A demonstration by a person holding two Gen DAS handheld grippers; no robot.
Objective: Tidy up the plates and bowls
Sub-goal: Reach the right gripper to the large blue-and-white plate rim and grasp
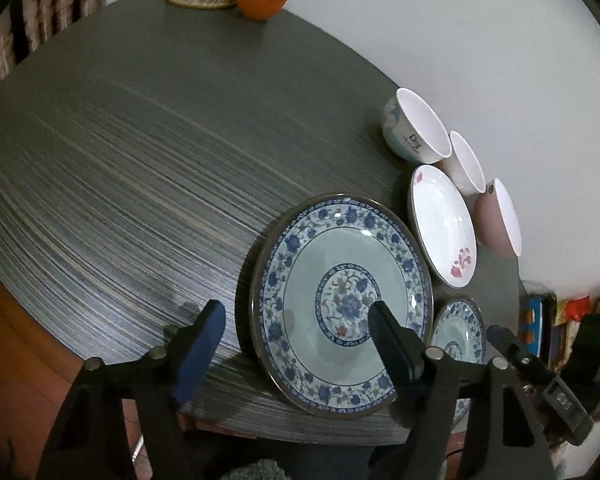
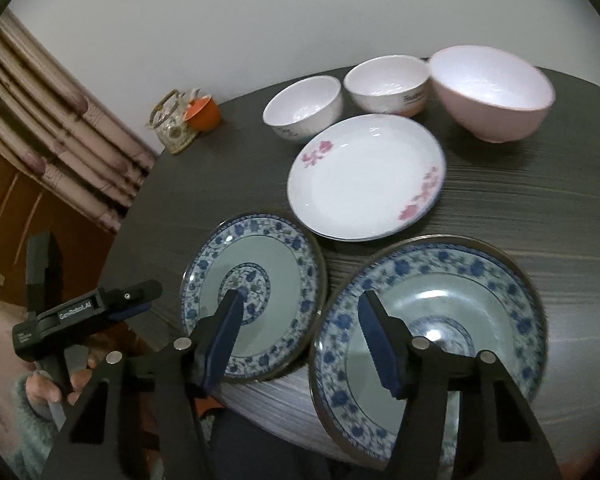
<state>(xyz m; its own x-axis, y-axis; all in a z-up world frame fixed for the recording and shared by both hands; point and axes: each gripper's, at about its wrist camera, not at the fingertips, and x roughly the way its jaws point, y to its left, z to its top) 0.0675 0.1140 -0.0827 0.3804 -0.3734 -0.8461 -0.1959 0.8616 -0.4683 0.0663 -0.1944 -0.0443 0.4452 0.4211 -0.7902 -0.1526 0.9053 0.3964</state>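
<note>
**Both grippers spread above the two blue plates**

The dark grey table carries all the dishes; both hand-held tools tilt down over its near edge.

The left gripper has its jaws spread with nothing pinched. In its own view one finger stands over bare tabletop and the other over the middle of the large blue-patterned plate, so the plate's rim lies in the gap. In the right wrist view a hand in a pale knitted sleeve grips its handle off the table's left side.

The right gripper is also parted and holds nothing. One finger is over the small blue-patterned plate and the other over the large plate's near rim. The picture is blurred here, so I cannot tell whether either pad touches a plate.

The large blue plate lies flat at the near edge of the table. Behind it sits the white plate with pink flowers.

Along the wall side stands a row of upright bowls. The pink bowl is at the right, then two white bowls, each showing only its pale inside. The small blue plate lies just beside the large one.

Well apart at the far left corner stand a flowered teapot and an orange cup, close together.
</note>
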